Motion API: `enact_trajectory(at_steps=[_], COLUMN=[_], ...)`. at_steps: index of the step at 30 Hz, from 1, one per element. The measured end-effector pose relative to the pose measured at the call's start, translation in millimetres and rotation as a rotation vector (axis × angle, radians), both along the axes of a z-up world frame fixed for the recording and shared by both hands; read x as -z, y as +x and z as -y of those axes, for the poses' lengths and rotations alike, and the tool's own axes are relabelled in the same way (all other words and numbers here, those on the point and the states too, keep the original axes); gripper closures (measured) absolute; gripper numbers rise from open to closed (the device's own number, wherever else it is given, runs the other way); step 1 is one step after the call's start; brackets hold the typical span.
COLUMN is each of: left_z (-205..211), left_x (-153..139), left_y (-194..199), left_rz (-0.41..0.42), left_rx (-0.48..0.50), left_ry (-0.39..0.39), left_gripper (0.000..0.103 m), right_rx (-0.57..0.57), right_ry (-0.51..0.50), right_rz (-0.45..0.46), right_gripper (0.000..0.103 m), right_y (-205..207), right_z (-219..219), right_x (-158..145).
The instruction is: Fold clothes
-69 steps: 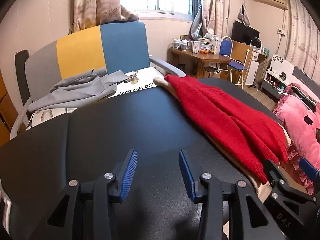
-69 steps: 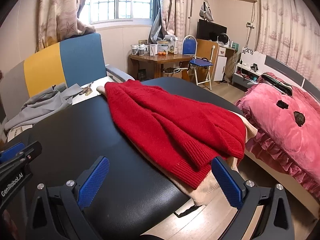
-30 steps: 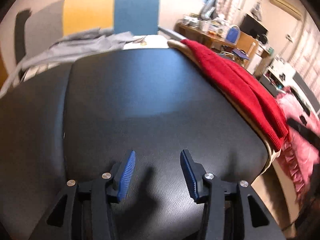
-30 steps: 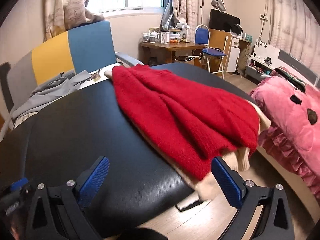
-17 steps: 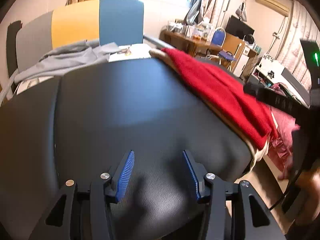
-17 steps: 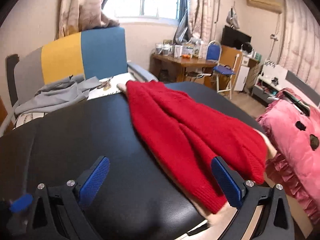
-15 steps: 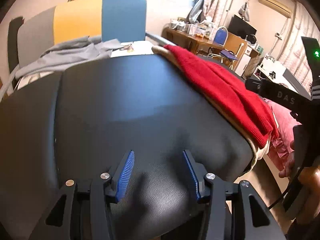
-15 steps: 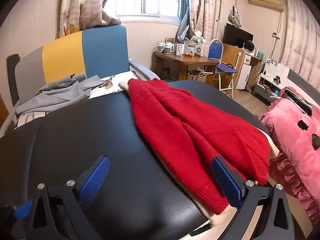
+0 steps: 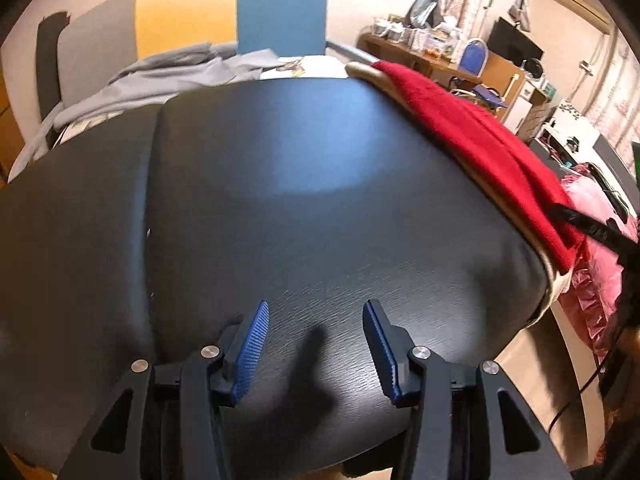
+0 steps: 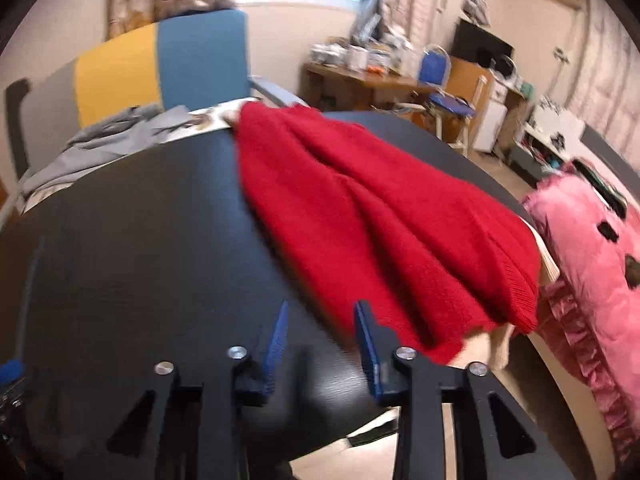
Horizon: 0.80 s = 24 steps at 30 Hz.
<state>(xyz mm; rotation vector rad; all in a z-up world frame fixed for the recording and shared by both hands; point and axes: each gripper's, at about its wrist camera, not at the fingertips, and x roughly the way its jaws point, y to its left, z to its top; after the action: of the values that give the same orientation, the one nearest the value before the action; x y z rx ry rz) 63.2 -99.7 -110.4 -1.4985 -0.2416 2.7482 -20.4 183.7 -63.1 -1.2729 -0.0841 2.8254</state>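
Note:
A red knitted sweater (image 10: 372, 216) lies folded on a cream garment (image 10: 496, 344) along the right side of a black padded table (image 10: 140, 240). In the left wrist view the red sweater (image 9: 480, 136) runs down the table's right edge. My left gripper (image 9: 316, 312) stands open just above the bare black table (image 9: 280, 184) near its front edge, nothing between its fingers. My right gripper (image 10: 320, 312) hovers over the table's front, its jaws closing with nothing between them; the sweater's near hem lies just right of its right finger (image 10: 366, 340).
A grey garment (image 10: 104, 140) is heaped on a chair with a grey, yellow and blue back (image 10: 160, 68) beyond the table. A pink ruffled bed (image 10: 592, 264) stands at the right. A wooden desk (image 10: 360, 76) and a blue folding chair (image 10: 444, 100) stand at the back.
My right gripper's jaws have come in from wide apart to a narrow gap, and it has dropped towards the table. My left gripper has sunk closer to the table surface, its gap unchanged.

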Motion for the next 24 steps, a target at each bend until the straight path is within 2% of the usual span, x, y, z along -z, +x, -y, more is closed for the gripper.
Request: enact_trajectory(at_steps=[4,6,9,10,12,16,20,22,24], left_z=[6,5,2,1,-2,-12,-23,-28,-33], left_x=[10,12,11,10,7,5,5,4,2], left_y=[0,-1,0,-1,-3,-9,-13,-16,-21], left_rz=[0.046,0.059,0.069,0.065,0.059,0.057,0.066,0.068,0.065], left_rx=[-0.004,-0.006,0.009,0.018,0.04,0.085,0.122,0.141,0.16], left_ry=[0.01,0.012,0.022,0.034,0.048,0.048,0.035,0.04,0.045], left_gripper=[0.053,0.053,0.053,0.053,0.053,0.052,0.052,0.052,0.052], right_rx=[0.008,-0.022,-0.053,-0.056,-0.054,0.052,0.062,0.065,0.099], right_ry=[0.051,0.073,0.116,0.13,0.143,0.029,-0.106,-0.183,-0.227], right_rz=[-0.005,0.015,0.041,0.056,0.084,0.137,0.129,0.094,0.063], right_gripper=[0.063,0.044,0.025,0.022,0.021,0.024,0.038,0.038,0.029], right_y=[-24,-46,-76,-86,-106,-135,-131,-117,-104], right_z=[-32,-44,-54,-56,-62,-90,-106,-119,-143], right_x=[-7,-6,2,8,18,34,29,16,5])
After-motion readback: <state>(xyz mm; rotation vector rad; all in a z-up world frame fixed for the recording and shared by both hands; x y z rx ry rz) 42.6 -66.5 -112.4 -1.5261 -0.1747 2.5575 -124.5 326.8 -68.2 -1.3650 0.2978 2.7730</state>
